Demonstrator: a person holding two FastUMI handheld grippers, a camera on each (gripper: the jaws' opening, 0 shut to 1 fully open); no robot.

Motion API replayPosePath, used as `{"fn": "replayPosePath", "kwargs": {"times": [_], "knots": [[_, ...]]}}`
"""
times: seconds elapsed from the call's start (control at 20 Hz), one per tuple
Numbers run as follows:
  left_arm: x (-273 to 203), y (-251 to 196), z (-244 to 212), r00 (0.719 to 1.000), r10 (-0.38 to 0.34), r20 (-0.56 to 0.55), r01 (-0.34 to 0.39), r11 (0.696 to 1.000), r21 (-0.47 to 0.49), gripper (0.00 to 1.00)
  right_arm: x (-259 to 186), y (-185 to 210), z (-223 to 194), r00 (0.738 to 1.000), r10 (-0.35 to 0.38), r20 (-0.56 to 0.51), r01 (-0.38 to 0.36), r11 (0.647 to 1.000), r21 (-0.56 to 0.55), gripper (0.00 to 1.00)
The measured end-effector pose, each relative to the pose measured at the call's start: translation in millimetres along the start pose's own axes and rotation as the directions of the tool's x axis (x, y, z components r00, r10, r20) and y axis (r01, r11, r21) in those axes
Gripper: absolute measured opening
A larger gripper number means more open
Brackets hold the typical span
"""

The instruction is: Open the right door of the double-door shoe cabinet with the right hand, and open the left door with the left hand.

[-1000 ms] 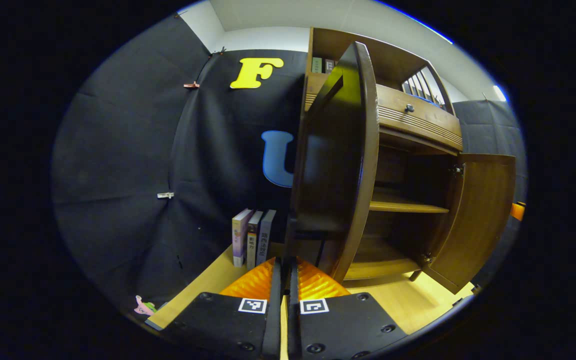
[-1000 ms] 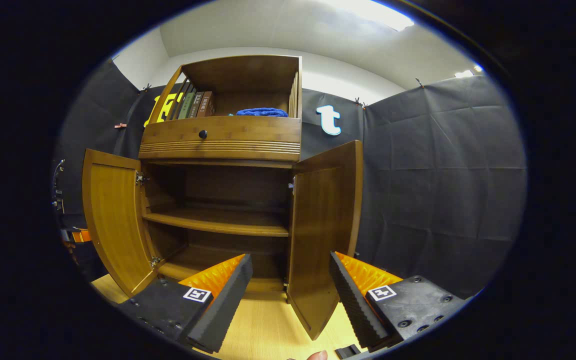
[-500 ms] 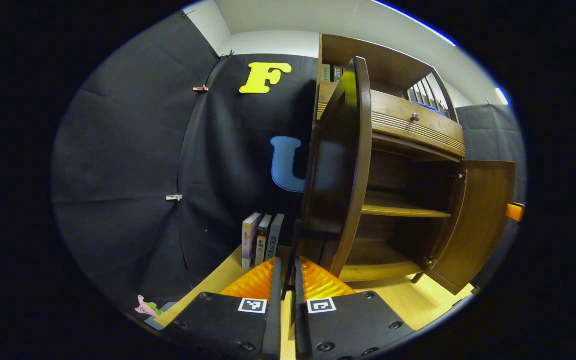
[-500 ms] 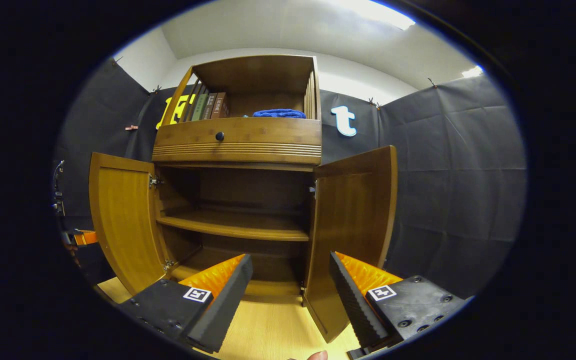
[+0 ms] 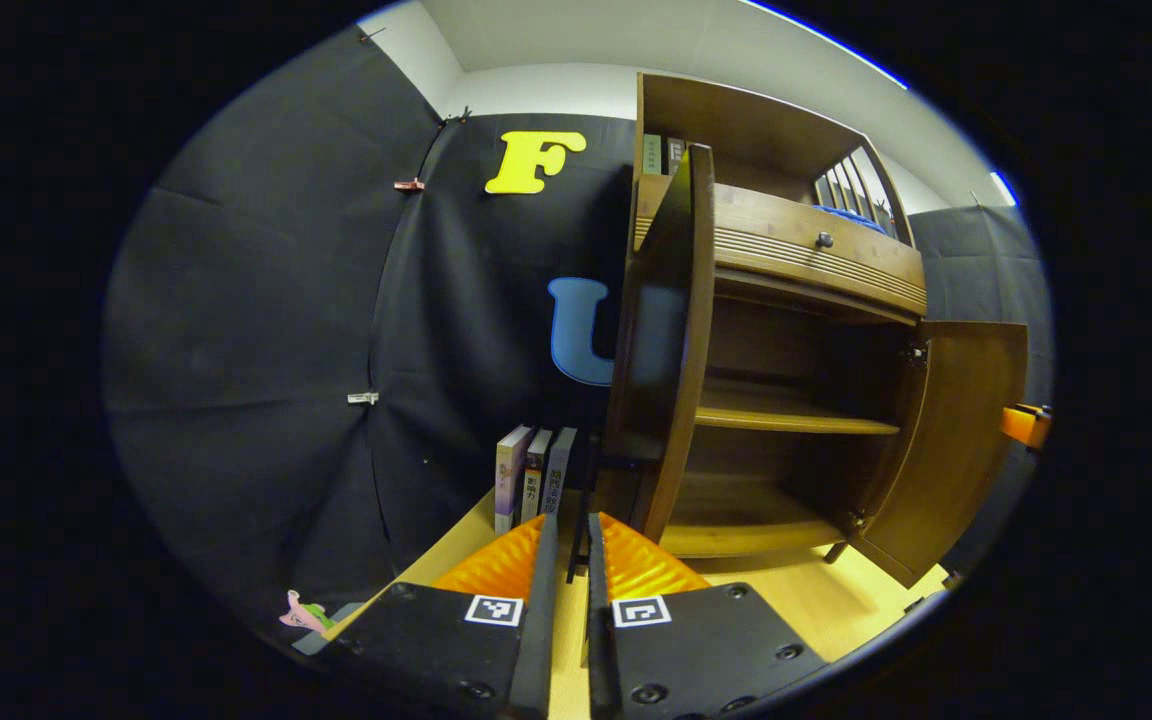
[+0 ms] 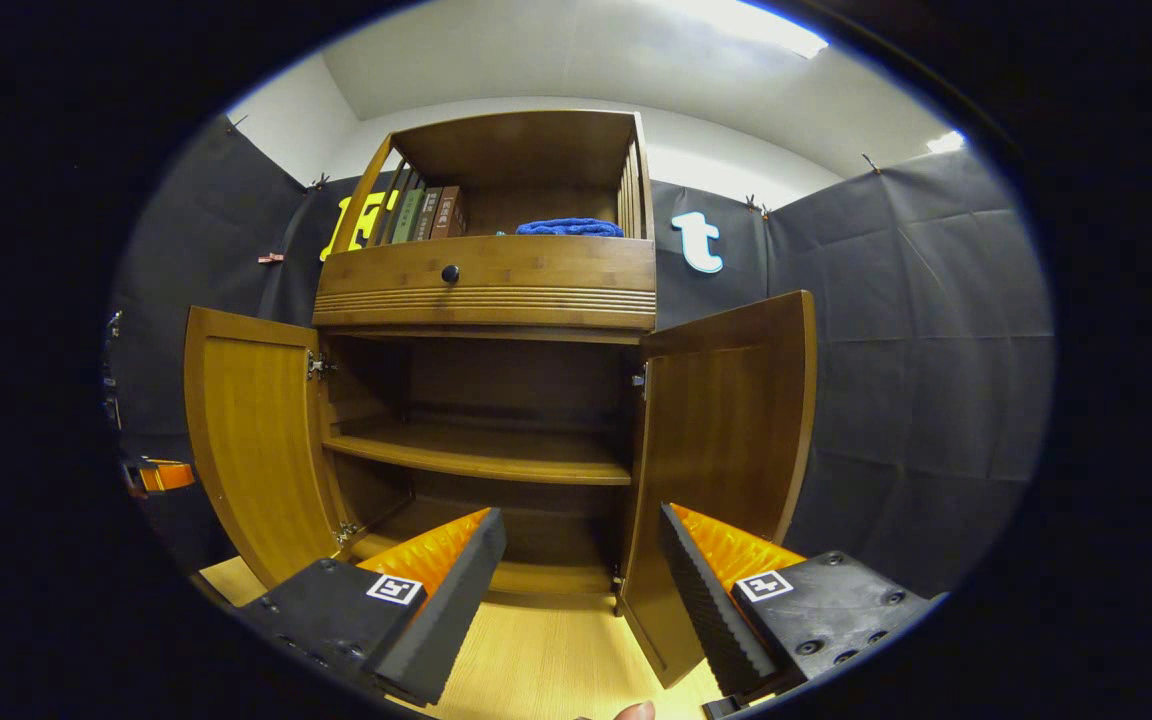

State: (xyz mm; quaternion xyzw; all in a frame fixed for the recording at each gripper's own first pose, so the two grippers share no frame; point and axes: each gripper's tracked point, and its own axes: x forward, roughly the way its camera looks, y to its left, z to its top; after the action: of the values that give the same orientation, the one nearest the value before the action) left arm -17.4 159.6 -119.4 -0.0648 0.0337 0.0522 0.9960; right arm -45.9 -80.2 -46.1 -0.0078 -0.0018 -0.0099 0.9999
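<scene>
Your left gripper (image 5: 566,560) has backed off the left door (image 5: 664,340), jaws nearly closed on nothing; your right gripper (image 6: 581,560) stays spread before the right door (image 6: 726,440). Both doors stand open: task looks done.

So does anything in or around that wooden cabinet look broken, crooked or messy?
Nothing stands out. Both doors, left door and right door, hang open and straight on their hinges, the shelf sits level and bare, and the books beside the cabinet stand upright.
</scene>
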Motion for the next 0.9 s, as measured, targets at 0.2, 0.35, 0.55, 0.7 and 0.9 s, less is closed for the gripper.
{"fn": "replayPosePath", "kwargs": {"times": [0.2, 0.35, 0.55, 0.7, 0.9], "knots": [[-14.9, -20.1, 8.7, 0.999, -0.042, 0.012, 0.042, 0.999, -0.001, 0.26, 1.9, 1.5, 1.8, 1.0, 0.005, 0.002, -0.005, 1.0, 0.003, 0.96], [-26.7, -36.7, 17.0, 0.997, -0.069, 0.029, 0.069, 0.998, 0.01, 0.44, 2.7, 3.0, 4.2, 1.0, 0.007, 0.006, -0.007, 1.0, 0.015, 0.98], [-37.1, -59.0, 27.6, 0.993, -0.106, 0.052, 0.104, 0.994, 0.046, 0.87, -1.6, 13.0, 8.5, 1.0, 0.024, 0.013, -0.024, 0.999, 0.022, 0.96], [-40.4, -71.8, 30.1, 0.991, -0.113, 0.067, 0.111, 0.993, 0.035, 0.97, -5.2, 23.9, 13.0, 0.999, 0.038, 0.025, -0.039, 0.999, 0.017, 0.98], [-42.1, -95.9, 27.6, 0.986, -0.153, 0.06, 0.15, 0.988, 0.044, 0.95, -8.3, 39.0, 13.2, 0.998, 0.066, 0.022, -0.066, 0.998, 0.021, 0.96]]}}
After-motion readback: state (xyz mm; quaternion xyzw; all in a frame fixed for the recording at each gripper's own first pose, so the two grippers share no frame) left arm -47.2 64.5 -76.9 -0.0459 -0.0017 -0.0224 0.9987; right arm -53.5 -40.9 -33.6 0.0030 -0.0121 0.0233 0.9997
